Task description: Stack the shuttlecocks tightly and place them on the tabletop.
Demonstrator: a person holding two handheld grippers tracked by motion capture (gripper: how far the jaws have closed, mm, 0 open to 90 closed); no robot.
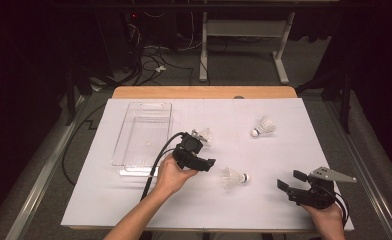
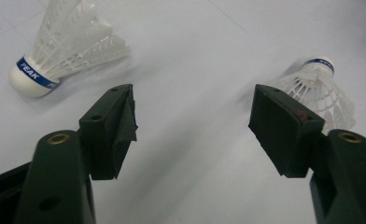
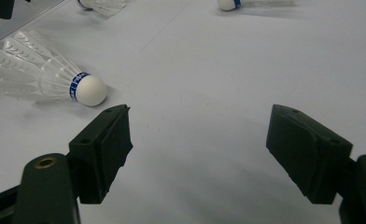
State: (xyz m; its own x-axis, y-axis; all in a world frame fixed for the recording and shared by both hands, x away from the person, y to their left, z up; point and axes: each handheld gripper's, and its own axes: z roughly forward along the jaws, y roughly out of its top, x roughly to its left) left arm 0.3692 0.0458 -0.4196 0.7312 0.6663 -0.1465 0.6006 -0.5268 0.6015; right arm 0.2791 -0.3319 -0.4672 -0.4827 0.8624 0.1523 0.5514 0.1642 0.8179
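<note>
My left gripper (image 2: 193, 116) stands released, nothing between its jaws, between two shuttlecocks (image 2: 64, 44); my right gripper (image 3: 197, 149) likewise released.

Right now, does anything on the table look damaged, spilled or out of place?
One oddity: the pad on one of the left gripper's fingers looks wrinkled and peeling at its edge. Otherwise, three shuttlecocks lie scattered beside the clear tray, none visibly broken.

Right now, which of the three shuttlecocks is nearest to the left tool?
The shuttlecock beside the clear tray, just past the left tool. The other two lie farther right on the table.
</note>
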